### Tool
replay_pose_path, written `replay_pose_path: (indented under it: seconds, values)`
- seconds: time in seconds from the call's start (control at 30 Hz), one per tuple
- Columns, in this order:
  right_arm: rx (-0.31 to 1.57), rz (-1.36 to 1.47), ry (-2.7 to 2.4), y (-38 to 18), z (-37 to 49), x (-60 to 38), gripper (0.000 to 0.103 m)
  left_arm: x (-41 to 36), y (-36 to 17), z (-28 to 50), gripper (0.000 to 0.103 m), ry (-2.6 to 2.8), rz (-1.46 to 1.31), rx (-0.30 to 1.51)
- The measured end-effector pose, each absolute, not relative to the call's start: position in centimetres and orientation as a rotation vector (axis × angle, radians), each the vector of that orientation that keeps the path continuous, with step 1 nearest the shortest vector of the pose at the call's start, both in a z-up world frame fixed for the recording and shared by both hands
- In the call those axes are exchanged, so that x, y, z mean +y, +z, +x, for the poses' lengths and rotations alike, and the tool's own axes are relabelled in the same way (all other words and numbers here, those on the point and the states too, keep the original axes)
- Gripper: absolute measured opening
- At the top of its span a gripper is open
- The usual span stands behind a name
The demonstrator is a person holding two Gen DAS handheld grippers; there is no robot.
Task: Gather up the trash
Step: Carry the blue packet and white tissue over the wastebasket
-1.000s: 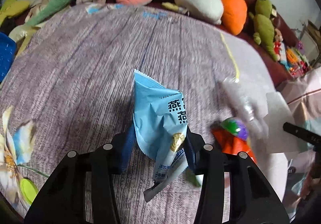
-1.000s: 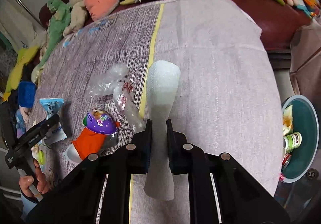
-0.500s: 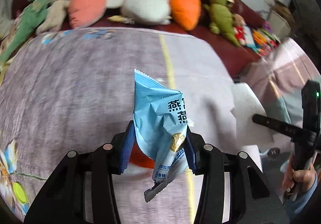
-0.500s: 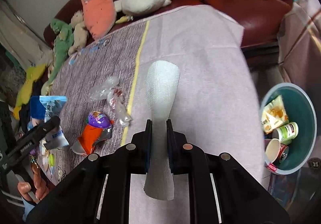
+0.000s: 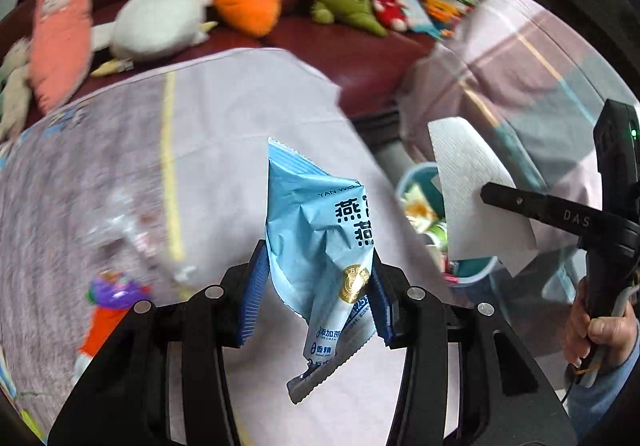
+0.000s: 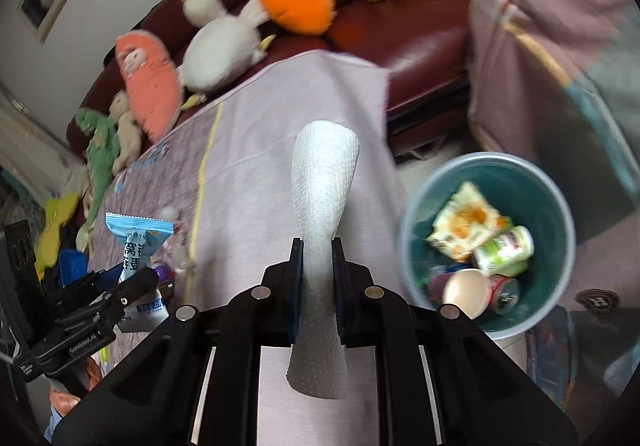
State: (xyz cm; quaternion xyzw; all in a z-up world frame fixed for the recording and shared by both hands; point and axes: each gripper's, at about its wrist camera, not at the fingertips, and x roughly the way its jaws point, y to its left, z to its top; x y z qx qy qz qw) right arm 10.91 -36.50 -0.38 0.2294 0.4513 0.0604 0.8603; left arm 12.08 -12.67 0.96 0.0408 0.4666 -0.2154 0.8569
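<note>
Both grippers swung toward teal bin — now beside it | left gripper clamped blue wrapper | right gripper pinched white tissue

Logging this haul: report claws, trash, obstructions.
Left claw shut on blue wrapper. Right claw shut on white tissue. Teal bin close right, nothing blocking.

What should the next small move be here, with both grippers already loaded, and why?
Probably carry the right gripper on toward the teal bin and release there. It is shut on a white paper towel, and the bin, already holding trash, sits just to its right, beyond the table edge. The left gripper, holding the blue wrapper, could follow.
</note>
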Motion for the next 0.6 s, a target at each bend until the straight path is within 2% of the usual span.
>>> replay_pose_path:
  seconds: [0.3, 0.6]
  values:
    - [0.932, 0.559, -0.001, -2.0, 9.1, -44.7, 0.015, -21.1, -0.8, 12.7, 0.047, -0.587, 0.174, 1.018]
    - [0.969, 0.605, -0.092, -4.9, 9.4, -49.6, 0.016, -26.3, -3.3, 14.3, 0.047, -0.648, 0.214, 1.071]
